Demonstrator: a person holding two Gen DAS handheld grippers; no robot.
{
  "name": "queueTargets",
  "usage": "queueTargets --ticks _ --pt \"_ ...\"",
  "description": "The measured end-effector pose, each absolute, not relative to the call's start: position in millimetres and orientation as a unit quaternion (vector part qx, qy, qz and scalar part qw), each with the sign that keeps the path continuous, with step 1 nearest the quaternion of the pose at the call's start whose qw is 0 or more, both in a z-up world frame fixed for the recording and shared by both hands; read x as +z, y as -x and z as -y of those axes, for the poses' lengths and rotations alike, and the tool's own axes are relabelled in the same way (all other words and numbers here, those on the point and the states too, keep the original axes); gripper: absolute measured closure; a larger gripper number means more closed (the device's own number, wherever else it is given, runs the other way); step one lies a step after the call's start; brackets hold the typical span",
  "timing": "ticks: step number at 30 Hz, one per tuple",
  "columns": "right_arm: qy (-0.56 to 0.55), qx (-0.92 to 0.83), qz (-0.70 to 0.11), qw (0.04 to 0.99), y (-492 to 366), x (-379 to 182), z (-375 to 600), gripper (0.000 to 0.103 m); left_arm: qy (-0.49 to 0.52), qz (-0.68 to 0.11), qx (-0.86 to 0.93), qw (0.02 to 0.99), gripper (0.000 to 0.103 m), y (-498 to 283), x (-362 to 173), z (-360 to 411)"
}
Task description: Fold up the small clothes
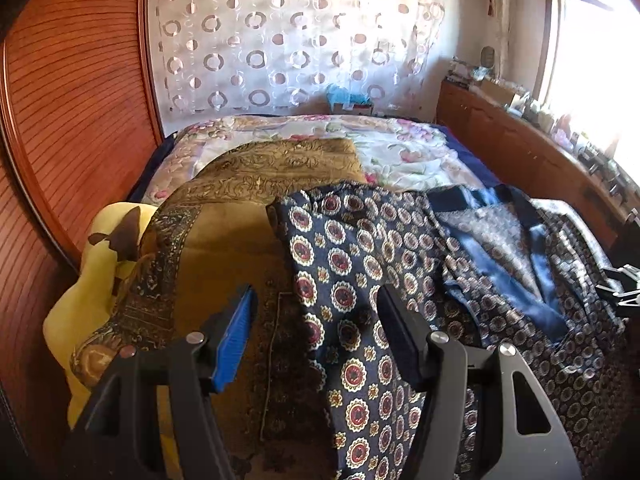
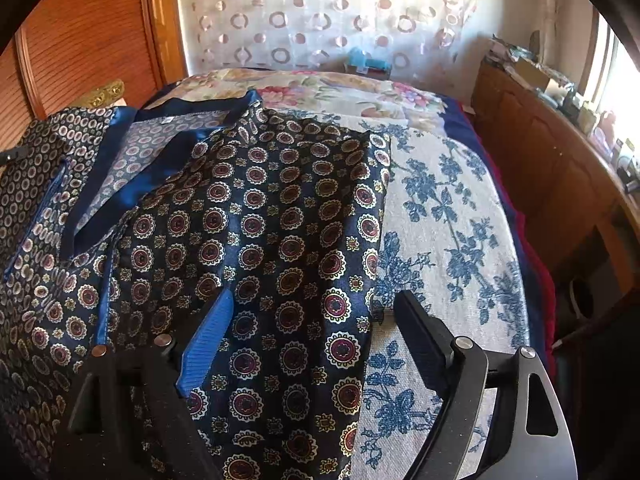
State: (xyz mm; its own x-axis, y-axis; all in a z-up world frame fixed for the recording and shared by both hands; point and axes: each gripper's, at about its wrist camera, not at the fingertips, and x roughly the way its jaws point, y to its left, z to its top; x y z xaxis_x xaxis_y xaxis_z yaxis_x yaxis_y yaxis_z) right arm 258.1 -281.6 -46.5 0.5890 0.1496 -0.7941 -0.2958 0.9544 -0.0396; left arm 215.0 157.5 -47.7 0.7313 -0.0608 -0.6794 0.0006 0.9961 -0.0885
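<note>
We worked over a bed that filled most of both views, its far half under a pale floral quilt and its right side, in the right wrist view, under a coarse cream spread printed with blue sprigs. Across the near part lay the garment we were folding, a navy silky pyjama top printed with red and cream medallions, smooth and slightly glossy, its plain blue satin collar lying open toward the far left in the right view. Its long axis ran away from us toward the headboard wall, and its straight right edge lay between the fingers of the right gripper, so we judged that hand the nearer one for taking that edge and carrying it leftward across the body. Left of the top lay an ochre paisley cloth, matte and heavier, and beyond it a yellow cushion. The left gripper hung over the seam where the ochre cloth met the top's left side, jaws moderately apart and closed on nothing. The right gripper's jaws stood wide, holding nothing, straddling the cloth's edge without pinching it.
</note>
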Motion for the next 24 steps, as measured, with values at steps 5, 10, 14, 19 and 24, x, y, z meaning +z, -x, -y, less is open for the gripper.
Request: queueTargets --ticks 5,10,14,19,24 --pt "0.066 0.144 -0.418 0.894 -271.8 -27.1 283.2 0.021 0.056 -0.352 -0.021 0.934 0.049 -216.1 -40.3 -165.4" --pt "0.076 0.141 -0.411 0.898 -301.9 -15.8 287.2 0.021 0.062 -0.353 -0.027 0.933 0.064 -220.9 -39.6 -170.2" --pt "0.074 0.142 -0.427 0.890 -325.4 -23.1 293.1 0.027 0.061 -0.366 -0.023 0.928 0.065 -227.2 -46.1 -171.2" --pt "0.065 0.152 -0.453 0.876 -345.7 -40.6 294.8 0.031 0.064 -0.378 -0.016 0.923 0.065 -232.3 -51.7 -174.3" --pt "0.075 0.154 -0.453 0.875 -351.6 -43.9 289.5 0.031 0.062 -0.380 -0.012 0.923 0.065 -236.0 -50.5 -175.3"
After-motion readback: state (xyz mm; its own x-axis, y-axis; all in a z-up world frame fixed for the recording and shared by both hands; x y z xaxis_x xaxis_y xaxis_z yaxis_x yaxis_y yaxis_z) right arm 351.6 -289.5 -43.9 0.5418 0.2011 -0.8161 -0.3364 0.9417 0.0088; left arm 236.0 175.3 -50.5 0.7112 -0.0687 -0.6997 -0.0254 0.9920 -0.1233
